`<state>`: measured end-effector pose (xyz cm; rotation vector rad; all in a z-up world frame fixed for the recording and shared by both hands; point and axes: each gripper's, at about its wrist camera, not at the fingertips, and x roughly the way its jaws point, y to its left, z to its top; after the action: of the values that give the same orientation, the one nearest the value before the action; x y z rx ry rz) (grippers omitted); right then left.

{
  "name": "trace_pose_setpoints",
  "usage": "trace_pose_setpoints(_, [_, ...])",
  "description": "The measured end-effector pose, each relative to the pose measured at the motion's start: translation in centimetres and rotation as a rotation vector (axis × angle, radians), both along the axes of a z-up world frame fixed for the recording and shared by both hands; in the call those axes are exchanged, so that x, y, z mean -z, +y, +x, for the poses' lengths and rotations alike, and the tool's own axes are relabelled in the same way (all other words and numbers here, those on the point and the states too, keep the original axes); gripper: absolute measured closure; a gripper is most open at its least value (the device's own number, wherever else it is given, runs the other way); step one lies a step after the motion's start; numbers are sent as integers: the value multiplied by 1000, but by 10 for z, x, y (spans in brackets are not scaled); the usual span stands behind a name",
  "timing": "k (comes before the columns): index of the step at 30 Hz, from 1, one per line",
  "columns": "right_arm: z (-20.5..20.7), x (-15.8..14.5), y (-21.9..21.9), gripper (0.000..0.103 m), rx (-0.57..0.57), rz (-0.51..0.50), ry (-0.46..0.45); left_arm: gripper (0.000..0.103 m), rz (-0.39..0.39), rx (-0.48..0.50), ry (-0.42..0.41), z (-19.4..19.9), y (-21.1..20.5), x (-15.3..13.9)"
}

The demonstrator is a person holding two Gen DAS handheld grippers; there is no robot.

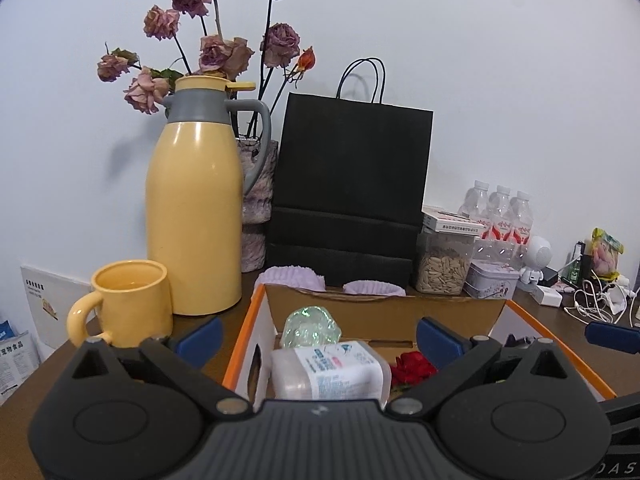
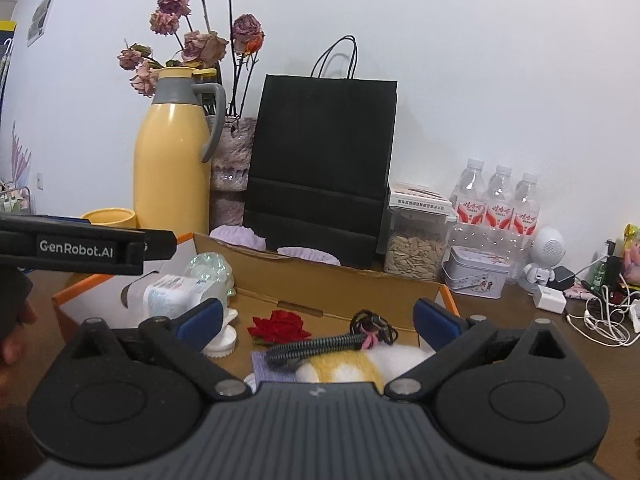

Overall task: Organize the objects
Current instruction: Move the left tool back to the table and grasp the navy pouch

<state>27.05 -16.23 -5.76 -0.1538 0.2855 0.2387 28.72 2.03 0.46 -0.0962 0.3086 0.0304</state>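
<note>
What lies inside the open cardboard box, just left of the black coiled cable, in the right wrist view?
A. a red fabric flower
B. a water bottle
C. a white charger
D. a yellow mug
A: the red fabric flower lies on the floor of the cardboard box, left of the coiled cable.

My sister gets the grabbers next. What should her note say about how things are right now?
Left gripper: open, empty, above the orange-edged cardboard box.
Right gripper: open, empty, above the same box.
Already inside: white plastic wipes pack, clear green-tinted crumpled wrap, red fabric rose, black coiled spring hair clip, yellow-and-white fluffy item.
Left: hard to tell; the yellow ceramic mug sits outside the box.
</note>
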Motion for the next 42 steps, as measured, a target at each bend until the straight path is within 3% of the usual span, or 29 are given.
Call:
trace_pose_setpoints(8, [-23, 11, -8, 0, 12, 3, 26, 0, 25, 30, 23, -25, -7, 11])
trace_pose_setpoints(19, [-51, 24, -23, 0, 40, 25, 75, 0, 4, 64, 100, -54, -9, 25])
trace_pose_setpoints(31, [-75, 32, -45, 0, 58, 25, 119, 0, -25, 98, 244, -76, -17, 30])
trace_pose_setpoints(42, [-80, 41, -78, 0, 97, 84, 168, 0, -29, 167, 357, -89, -47, 33])
